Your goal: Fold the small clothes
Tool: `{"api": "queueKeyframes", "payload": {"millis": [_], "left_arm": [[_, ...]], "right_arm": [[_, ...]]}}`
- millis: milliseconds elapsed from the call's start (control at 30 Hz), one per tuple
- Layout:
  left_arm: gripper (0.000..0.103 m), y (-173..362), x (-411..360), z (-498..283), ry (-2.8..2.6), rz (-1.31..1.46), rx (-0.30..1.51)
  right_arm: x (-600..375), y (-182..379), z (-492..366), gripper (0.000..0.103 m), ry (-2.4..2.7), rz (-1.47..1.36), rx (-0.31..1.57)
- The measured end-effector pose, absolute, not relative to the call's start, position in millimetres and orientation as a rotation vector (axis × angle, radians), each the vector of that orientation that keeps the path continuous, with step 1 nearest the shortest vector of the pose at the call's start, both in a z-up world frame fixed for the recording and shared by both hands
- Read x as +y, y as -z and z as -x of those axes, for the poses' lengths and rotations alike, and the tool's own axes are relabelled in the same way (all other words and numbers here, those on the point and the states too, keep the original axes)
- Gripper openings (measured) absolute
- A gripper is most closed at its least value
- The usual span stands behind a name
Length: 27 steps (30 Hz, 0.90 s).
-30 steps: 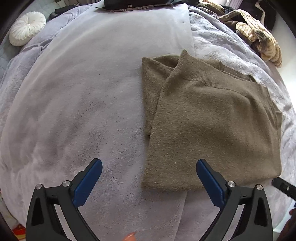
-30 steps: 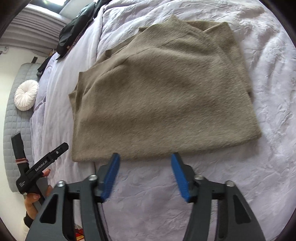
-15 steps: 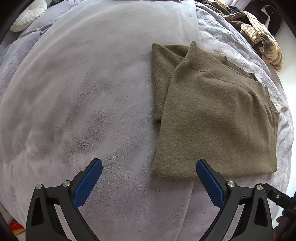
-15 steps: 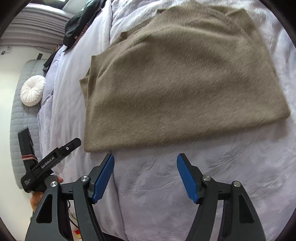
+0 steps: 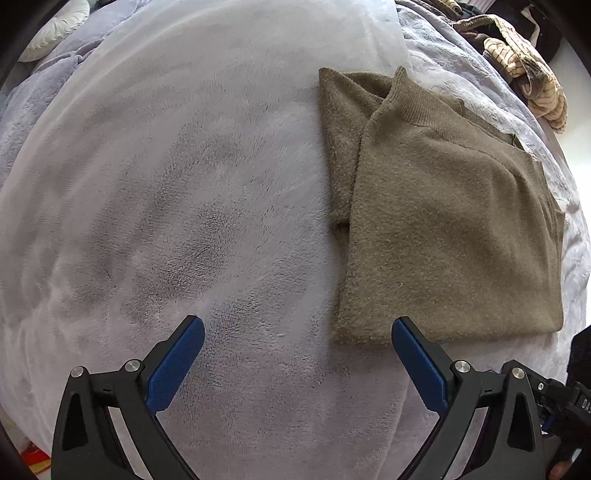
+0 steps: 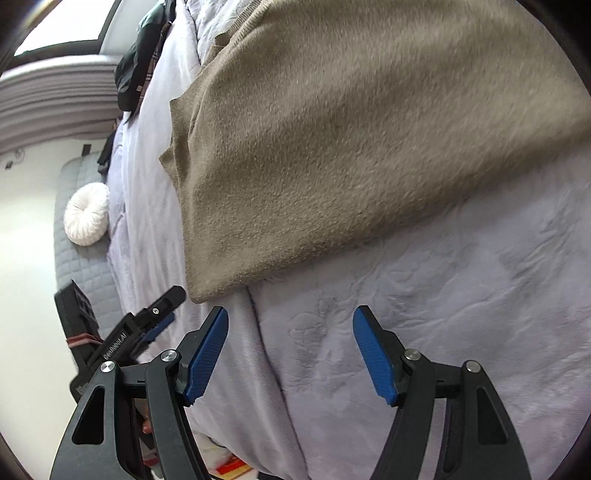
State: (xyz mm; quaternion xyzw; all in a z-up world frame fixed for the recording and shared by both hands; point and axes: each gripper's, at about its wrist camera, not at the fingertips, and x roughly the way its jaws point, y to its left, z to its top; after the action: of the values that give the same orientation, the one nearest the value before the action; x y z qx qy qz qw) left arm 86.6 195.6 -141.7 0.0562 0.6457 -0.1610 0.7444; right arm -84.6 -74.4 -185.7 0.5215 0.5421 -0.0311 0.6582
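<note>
Left wrist view: the left gripper (image 5: pixel 297 328), black-framed with blue rubber pads, points steeply down over a pale lilac plush blanket (image 5: pixel 155 206) spread on the bed; its jaws stand wide apart with nothing between them, only bare blanket below. A partly folded olive-brown knitted sweater (image 5: pixel 443 229) lies flat to the right of centre, its ribbed hem edge running across the upper part and a second layer showing along its left side. The sweater's near left corner sits just beside the right blue pad (image 5: pixel 417 363), not touching as far as can be told. A striped beige and brown garment (image 5: pixel 528 74) is heaped at the upper right, well apart from the sweater, and a white round tufted cushion (image 5: pixel 55 29) shows at the upper left. Right wrist view: the right gripper (image 6: pixel 290 317), same build, hangs over the blanket (image 6: pixel 424 350) just short of the sweater's (image 6: pixel 351 147) near edge; its jaws are also spread, gripping nothing. The sweater fills the upper half of the frame, its near corner just above the left blue pad (image 6: pixel 205 360). The left gripper (image 6: pixel 155 314) shows at the lower left, beside that corner. The cushion (image 6: pixel 86 214) rests on a grey quilted surface (image 6: pixel 74 258), and a dark garment (image 6: pixel 144 59) lies at the far end of the bed.
</note>
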Motion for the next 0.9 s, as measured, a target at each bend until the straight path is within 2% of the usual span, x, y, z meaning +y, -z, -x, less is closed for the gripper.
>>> {"api": "queueKeyframes", "payload": {"millis": [267, 700, 733, 767, 800, 833, 900], "left_arm": [[0.102, 140.8, 212.8, -98.5, 0.472, 0.04, 1.351], [0.101, 165.3, 209.1, -129.5, 0.676, 0.3, 1.413], [0.102, 166.4, 210.9, -130.5, 0.687, 0.322, 1.417], [0.102, 167.3, 212.6, -133.3, 0.703, 0.355, 1.425], [0.101, 169.2, 211.4, -137.7, 0.718, 0.397, 1.435], [0.102, 170.5, 210.1, -141.5, 0.73, 0.438, 1.442], [0.102, 174.6, 208.6, -150.0, 0.754, 0.521, 1.457]], "right_arm": [[-65.8, 206.5, 71.5, 0.074, -0.026, -1.366, 1.069], [-47.9, 250.1, 47.0, 0.073, -0.05, -1.64, 0.824], [-48.2, 251.2, 46.2, 0.069, -0.053, -1.658, 0.807], [-49.3, 251.0, 44.8, 0.06, -0.058, -1.675, 0.784], [-50.5, 249.5, 45.5, 0.031, -0.058, -1.673, 0.781], [-52.7, 245.5, 43.4, 0.01, -0.065, -1.655, 0.777], [-58.2, 233.7, 45.8, 0.009, -0.111, -1.636, 0.742]]}}
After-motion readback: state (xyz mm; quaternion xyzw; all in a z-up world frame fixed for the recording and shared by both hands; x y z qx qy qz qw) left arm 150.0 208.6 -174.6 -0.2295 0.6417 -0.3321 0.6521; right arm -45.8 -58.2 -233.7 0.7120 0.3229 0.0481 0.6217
